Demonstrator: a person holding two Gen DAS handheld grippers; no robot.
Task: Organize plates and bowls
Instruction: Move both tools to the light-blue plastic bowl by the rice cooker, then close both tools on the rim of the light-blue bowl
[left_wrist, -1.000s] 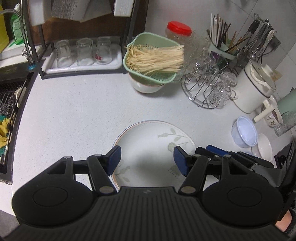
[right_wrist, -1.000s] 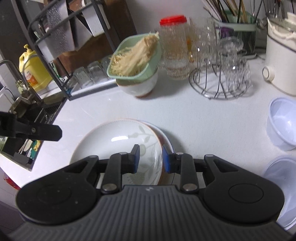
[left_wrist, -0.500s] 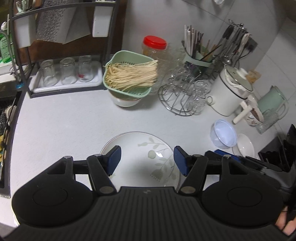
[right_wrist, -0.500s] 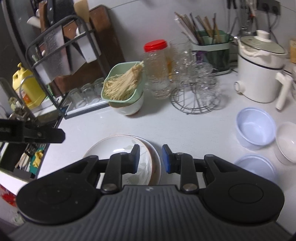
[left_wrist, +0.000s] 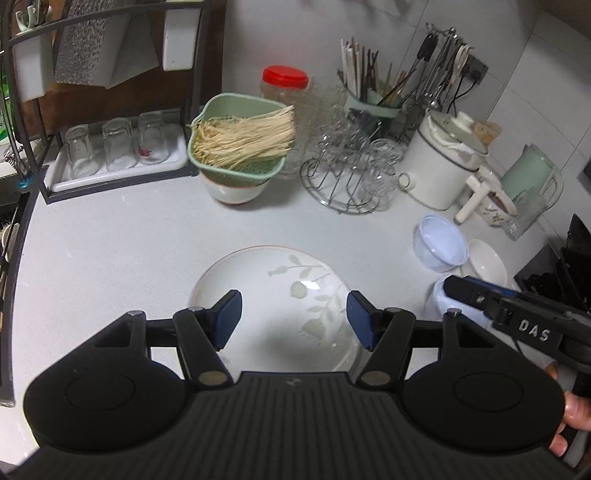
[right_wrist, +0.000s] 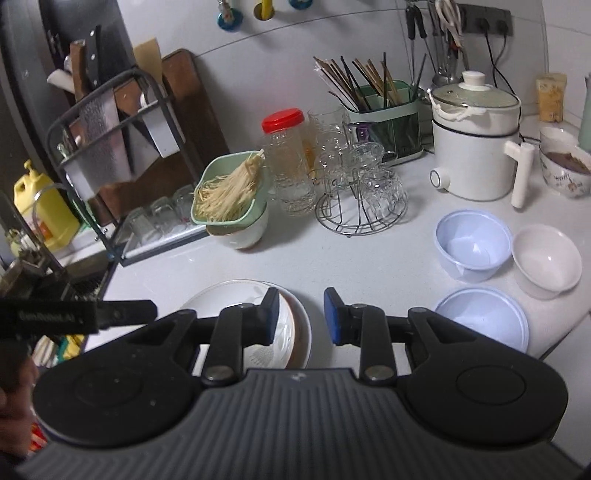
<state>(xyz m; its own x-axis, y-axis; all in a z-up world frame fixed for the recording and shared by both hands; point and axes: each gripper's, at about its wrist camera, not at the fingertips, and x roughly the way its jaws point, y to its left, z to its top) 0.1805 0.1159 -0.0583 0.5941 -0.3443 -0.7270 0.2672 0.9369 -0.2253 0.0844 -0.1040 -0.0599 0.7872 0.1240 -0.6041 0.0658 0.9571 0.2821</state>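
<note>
A white plate with a leaf pattern (left_wrist: 280, 288) lies on the white counter, stacked on another plate whose brown inner edge shows in the right wrist view (right_wrist: 295, 325). My left gripper (left_wrist: 293, 319) is open and empty, raised above the plate. My right gripper (right_wrist: 300, 316) is open and empty, above the stack's right edge. Two pale blue bowls (right_wrist: 471, 242) (right_wrist: 484, 317) and a white bowl (right_wrist: 546, 260) sit on the counter to the right. The upper blue bowl also shows in the left wrist view (left_wrist: 439, 245).
At the back stand a green colander of noodles on a bowl (left_wrist: 240, 147), a red-lidded jar (left_wrist: 284, 83), a wire glass rack (left_wrist: 347, 177), a white cooker (left_wrist: 447, 158), a utensil holder (right_wrist: 384, 114) and a dish rack with glasses (left_wrist: 114, 147). The sink (left_wrist: 7, 236) is at left.
Both grippers have risen and pulled back from the plate stack, so more of the counter shows. The right gripper has opened slightly wider. The plates have not moved.
</note>
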